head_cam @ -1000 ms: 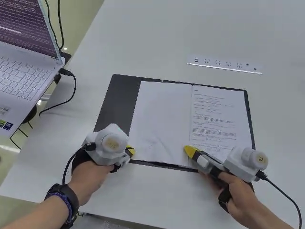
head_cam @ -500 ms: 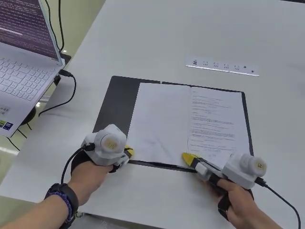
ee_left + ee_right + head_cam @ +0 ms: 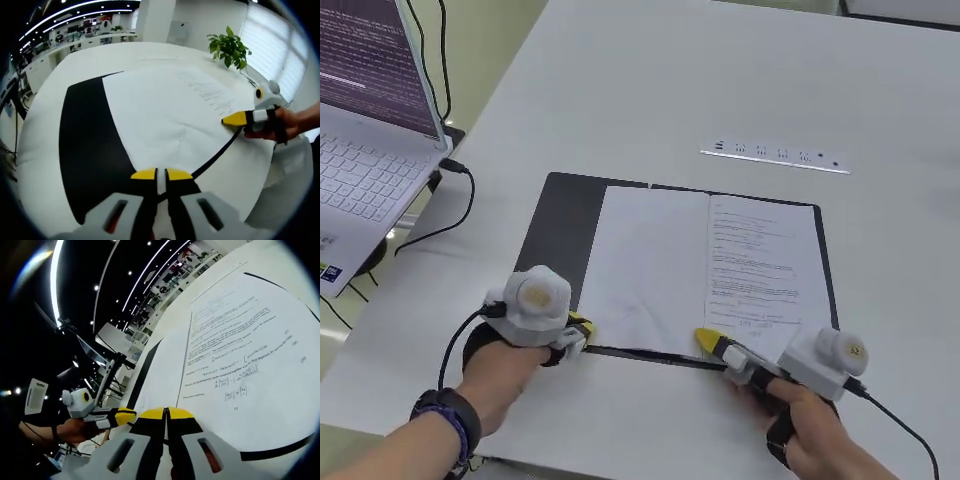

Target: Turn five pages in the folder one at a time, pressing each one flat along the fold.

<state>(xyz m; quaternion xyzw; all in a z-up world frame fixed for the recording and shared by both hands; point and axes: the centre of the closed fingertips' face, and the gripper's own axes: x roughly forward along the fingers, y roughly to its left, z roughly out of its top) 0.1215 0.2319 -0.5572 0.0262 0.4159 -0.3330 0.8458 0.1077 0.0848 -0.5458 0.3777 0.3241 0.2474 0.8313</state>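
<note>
- One folder (image 3: 555, 225) lies open in the middle of the white bench (image 3: 650, 90), its black cover spread flat.
- Two pages show: a blank page (image 3: 645, 265) on the left of the fold and a printed page (image 3: 760, 265) on the right, both lying flat.
- There are two tools, each in a hand at the folder's near edge.
- The left tool (image 3: 578, 327) sits at the blank page's lower left corner, its yellow-tipped jaws drawn narrow, almost together.
- The right tool (image 3: 708, 340) rests at the foot of the fold, jaws closed tip to tip.
- One laptop (image 3: 365, 150) stands open at the far left, and a dark cable (image 3: 455, 215) trails from it towards the folder.
- One socket strip (image 3: 775, 157) is set into the bench beyond the folder.
- One potted plant (image 3: 229, 46) stands behind.
</note>
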